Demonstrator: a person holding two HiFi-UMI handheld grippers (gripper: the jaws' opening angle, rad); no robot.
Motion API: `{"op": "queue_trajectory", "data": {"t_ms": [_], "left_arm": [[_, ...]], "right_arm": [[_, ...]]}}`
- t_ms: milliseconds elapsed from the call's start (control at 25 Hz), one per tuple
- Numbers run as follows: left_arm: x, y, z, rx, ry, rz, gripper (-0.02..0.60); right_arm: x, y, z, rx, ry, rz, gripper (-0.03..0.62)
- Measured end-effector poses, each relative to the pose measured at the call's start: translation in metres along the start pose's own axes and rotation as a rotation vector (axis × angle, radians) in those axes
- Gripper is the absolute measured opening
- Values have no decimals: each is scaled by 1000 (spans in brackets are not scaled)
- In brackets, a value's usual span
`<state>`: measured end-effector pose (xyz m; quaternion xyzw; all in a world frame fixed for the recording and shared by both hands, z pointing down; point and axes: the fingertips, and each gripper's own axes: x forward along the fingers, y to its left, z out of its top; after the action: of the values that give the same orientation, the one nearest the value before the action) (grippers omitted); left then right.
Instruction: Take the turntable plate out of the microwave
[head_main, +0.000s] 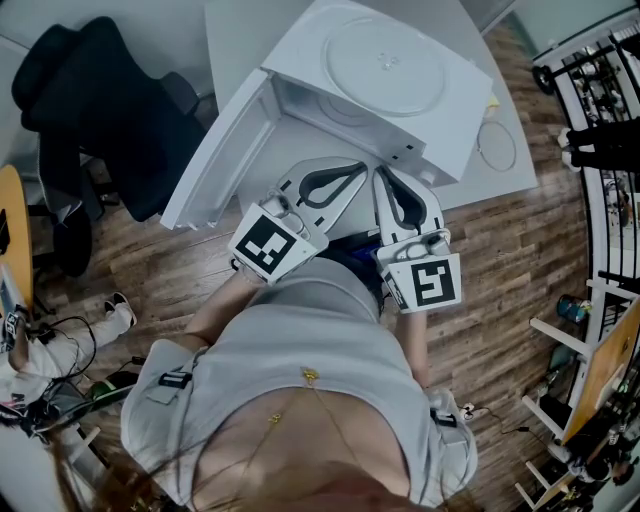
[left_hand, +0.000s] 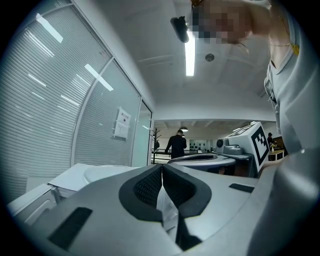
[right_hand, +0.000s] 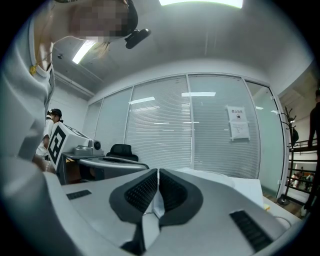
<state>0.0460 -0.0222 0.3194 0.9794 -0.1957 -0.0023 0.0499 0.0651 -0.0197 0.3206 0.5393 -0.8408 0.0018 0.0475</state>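
Status: the turntable plate (head_main: 385, 62) lies on the microwave's (head_main: 440, 140) top panel, outside the cavity. I judge the removal itself done. The door (head_main: 215, 150) hangs open, swung out to the left past the worktop's (head_main: 235, 40) near edge. A thin ring (head_main: 497, 146), probably the roller ring, rests on the worktop near its near right corner, just right of the microwave. I cannot tell what remains in the cavity, since only a sliver of it shows.

Left to do, as I judge it: nothing on the plate, unless it needs a place on the worktop. The door is not yet shut.

Tongs: the left tongs (head_main: 360, 166) are clenched, pads together with nothing between them. The right tongs (head_main: 381, 173) are likewise clenched and empty. I hold both level, side by side, tips toward the open cavity, over the worktop's near edge.

Orientation: the plate lies flat, face up. It is round, so it has no long axis and points no particular way. It sits roughly centred on the top panel, clear of the panel's edges.
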Motion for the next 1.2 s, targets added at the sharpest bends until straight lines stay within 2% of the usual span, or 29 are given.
{"op": "queue_trajectory", "data": {"t_ms": [1200], "left_arm": [[4,11,-11,-18,30,10,29]], "right_arm": [[6,-6,-7,13,21,-7,17]]}}
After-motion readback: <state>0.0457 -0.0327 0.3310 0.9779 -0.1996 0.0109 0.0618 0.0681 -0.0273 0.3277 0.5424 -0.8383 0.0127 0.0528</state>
